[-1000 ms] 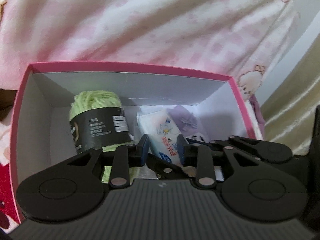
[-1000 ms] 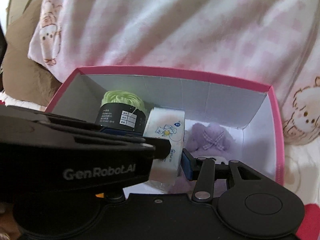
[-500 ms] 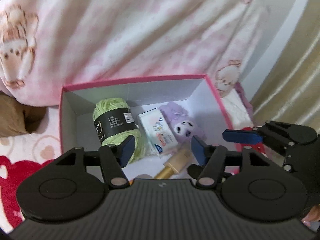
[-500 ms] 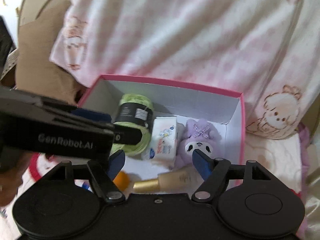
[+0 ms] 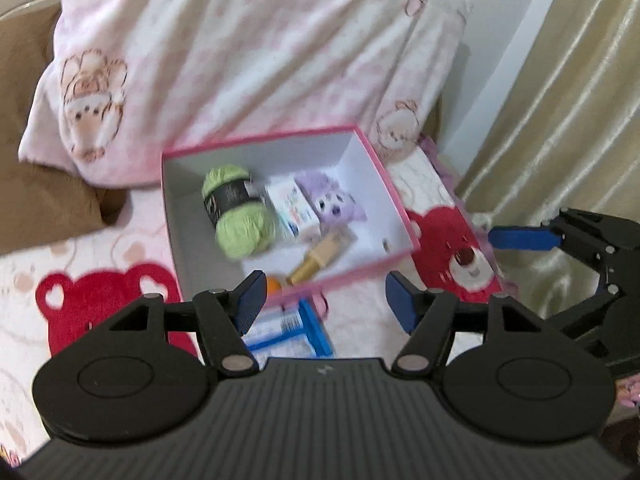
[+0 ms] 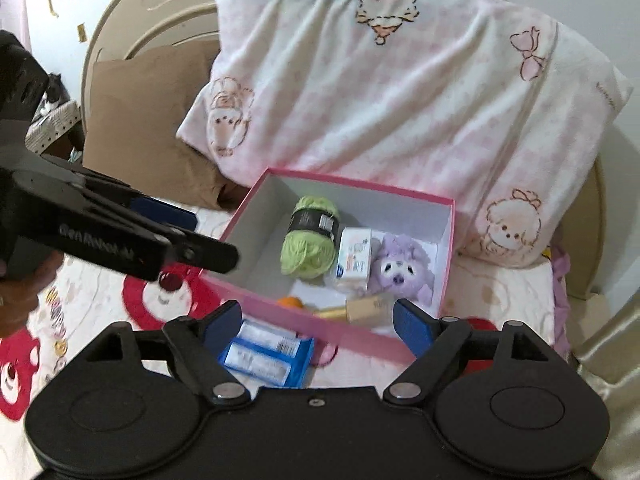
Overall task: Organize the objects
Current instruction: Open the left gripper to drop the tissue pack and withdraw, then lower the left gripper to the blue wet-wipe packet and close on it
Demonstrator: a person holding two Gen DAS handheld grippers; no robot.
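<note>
A pink box (image 5: 394,204) (image 6: 360,338) lies on the bed. Inside it are a green yarn ball (image 5: 236,212) (image 6: 310,236), a white tissue pack (image 5: 294,210) (image 6: 354,258), a purple plush toy (image 5: 332,202) (image 6: 400,266), a gold bottle (image 5: 320,258) (image 6: 360,310) and a small orange thing (image 5: 274,285) (image 6: 292,303). A blue box (image 5: 292,330) (image 6: 266,352) lies outside, in front of the pink box. My left gripper (image 5: 322,300) hangs above the near rim, jaws opening, nothing between them. My right gripper (image 6: 318,322) is likewise opening and empty.
A pink-and-white pillow (image 5: 248,60) (image 6: 400,92) leans behind the box, with a brown cushion (image 5: 36,184) (image 6: 140,120) to its left. The sheet with red bears (image 5: 92,296) spreads around the box. Gold curtains (image 5: 560,100) hang at the right.
Both grippers have let go of the tissue pack, opened and drawn up and back out of the box. The pack now rests between the yarn and the plush toy.
</note>
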